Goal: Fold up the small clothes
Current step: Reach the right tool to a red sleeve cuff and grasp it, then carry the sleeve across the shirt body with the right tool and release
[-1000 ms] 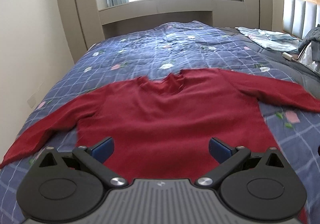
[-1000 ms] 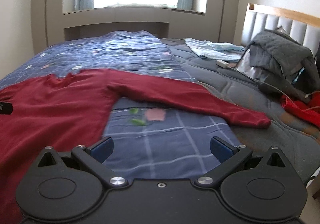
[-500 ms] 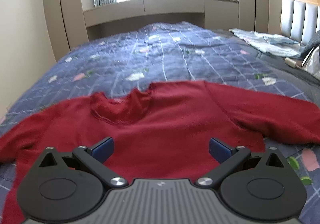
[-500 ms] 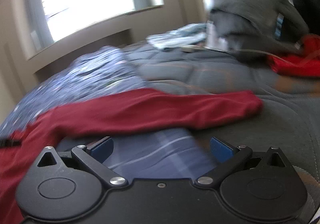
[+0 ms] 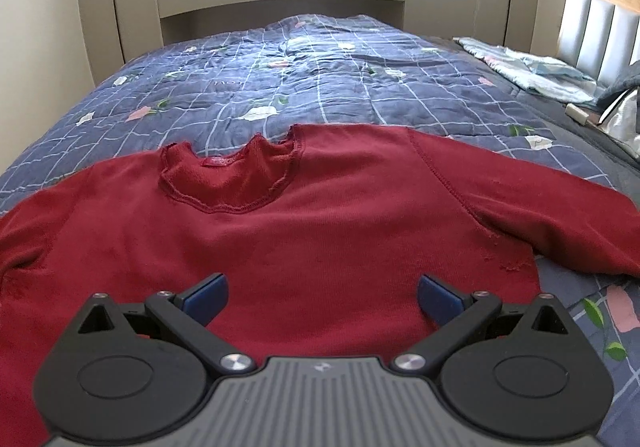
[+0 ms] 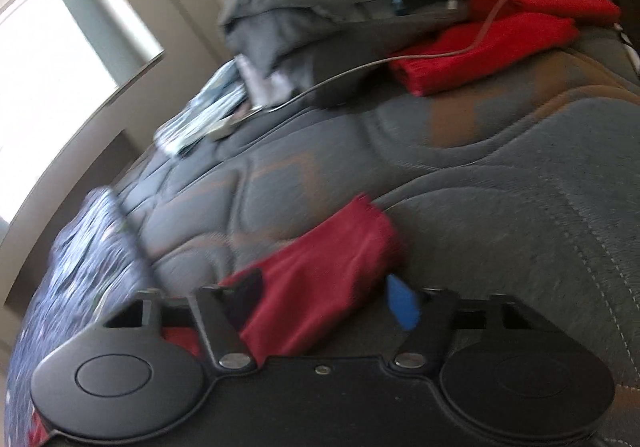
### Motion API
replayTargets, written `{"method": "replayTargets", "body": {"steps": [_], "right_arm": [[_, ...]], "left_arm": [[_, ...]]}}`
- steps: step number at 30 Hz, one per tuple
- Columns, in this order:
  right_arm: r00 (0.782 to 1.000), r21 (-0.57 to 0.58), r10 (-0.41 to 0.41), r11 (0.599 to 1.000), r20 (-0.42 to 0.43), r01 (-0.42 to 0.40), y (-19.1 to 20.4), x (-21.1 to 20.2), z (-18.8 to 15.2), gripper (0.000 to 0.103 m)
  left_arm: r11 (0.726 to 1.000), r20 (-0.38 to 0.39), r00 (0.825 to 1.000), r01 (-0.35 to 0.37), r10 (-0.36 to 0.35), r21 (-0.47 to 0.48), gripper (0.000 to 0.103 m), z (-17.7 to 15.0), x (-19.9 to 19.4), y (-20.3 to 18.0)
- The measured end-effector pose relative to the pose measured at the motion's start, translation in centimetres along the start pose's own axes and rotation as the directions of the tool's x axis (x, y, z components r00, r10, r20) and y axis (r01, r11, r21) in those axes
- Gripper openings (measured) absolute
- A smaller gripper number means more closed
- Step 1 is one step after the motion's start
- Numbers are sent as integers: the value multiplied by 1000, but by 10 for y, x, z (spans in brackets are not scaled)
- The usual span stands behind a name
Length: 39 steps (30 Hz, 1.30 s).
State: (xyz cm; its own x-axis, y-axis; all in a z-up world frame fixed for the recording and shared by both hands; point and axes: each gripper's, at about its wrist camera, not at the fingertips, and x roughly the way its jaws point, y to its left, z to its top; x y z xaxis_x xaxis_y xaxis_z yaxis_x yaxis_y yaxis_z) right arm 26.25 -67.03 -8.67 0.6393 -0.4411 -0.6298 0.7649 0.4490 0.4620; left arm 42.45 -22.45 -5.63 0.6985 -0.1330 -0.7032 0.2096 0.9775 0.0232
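Where wide collar (image 5: 230,177) left, sleeve cuff (image 6: 352,243) right

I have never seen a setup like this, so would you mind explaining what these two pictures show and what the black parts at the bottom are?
There is no robot here: a person holds a two-finger gripper in each hand, and a wide-angle camera on each looks forward along its fingers. The black parts are the grippers themselves.

The left view shows the left gripper, jaws wide open, above a dark red sweater spread flat on a blue checked quilt. It holds nothing.

The right view is tilted and blurred. The right gripper is closing around the sweater's sleeve cuff, which lies between its fingers on the grey bedcover. Farther back lie grey clothes and a folded red garment.
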Motion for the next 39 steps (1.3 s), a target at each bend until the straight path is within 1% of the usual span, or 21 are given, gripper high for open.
{"method": "replayTargets", "body": {"steps": [2,3,4,6,8,9,11,12,15,18,21,22,25,27,29,31,33,34,36,38,39], "right_arm": [[999,9,-50,999,4,50,1,8,4,27],[998,5,-67,998,10,67,1,9,4,19],[996,-6,-85,996,16,85,4,11,5,7],[995,-36,-87,995,38,89,14,10,8,7],[995,-94,-59,993,78,66,32,3,12,6],[995,-128,-30,991,98,43,45,-3,14,6],[989,-216,44,976,143,-12,81,-16,17,6],[983,-268,89,962,161,-43,100,-23,17,6],[953,-422,249,893,173,-157,165,-48,8,6],[902,-557,414,780,122,-283,232,-72,-15,6],[839,-676,543,634,43,-376,291,-94,-55,6],[815,-712,579,576,7,-403,311,-101,-73,6],[762,-768,640,439,-98,-467,352,-115,-123,6],[739,-788,652,360,-170,-499,373,-121,-159,6],[726,-804,643,283,-245,-522,389,-123,-199,6],[720,-816,618,211,-315,-538,397,-121,-235,5],[720,-832,587,138,-369,-538,398,-117,-270,5],[720,-838,569,95,-397,-537,397,-115,-287,5],[724,-851,540,28,-429,-524,397,-118,-320,5],[730,-858,510,-28,-454,-514,399,-119,-350,6],[732,-857,498,-43,-464,-514,400,-124,-361,7]], "left_arm": [[1000,-6,1000,24,-24,-2,103,5,-5,5],[999,-10,999,52,-52,-11,103,9,-9,10],[997,-19,997,71,-72,-18,103,12,-12,14],[995,-33,995,91,-92,-34,103,19,-19,23],[993,-28,994,105,-107,-50,103,25,-26,34],[992,-21,993,113,-114,-61,103,28,-31,41],[989,-7,992,129,-130,-75,103,32,-41,55],[988,0,992,129,-129,-82,103,34,-45,63],[987,27,993,115,-113,-114,103,39,-60,88],[983,57,995,91,-83,-159,103,41,-73,117],[973,83,996,48,-30,-224,103,41,-86,154],[969,91,996,33,-11,-245,103,41,-88,164],[951,102,994,-16,50,-309,103,35,-95,202],[938,96,992,-48,85,-343,103,30,-96,223],[925,83,990,-75,113,-373,103,24,-94,244],[917,71,989,-94,132,-388,103,16,-91,258],[912,55,988,-114,147,-394,103,9,-86,268],[911,49,987,-120,151,-396,103,6,-83,271],[908,39,986,-131,160,-399,103,-2,-78,277],[904,31,987,-133,159,-406,103,-7,-71,280],[902,28,987,-130,155,-412,103,-9,-67,280]]}}
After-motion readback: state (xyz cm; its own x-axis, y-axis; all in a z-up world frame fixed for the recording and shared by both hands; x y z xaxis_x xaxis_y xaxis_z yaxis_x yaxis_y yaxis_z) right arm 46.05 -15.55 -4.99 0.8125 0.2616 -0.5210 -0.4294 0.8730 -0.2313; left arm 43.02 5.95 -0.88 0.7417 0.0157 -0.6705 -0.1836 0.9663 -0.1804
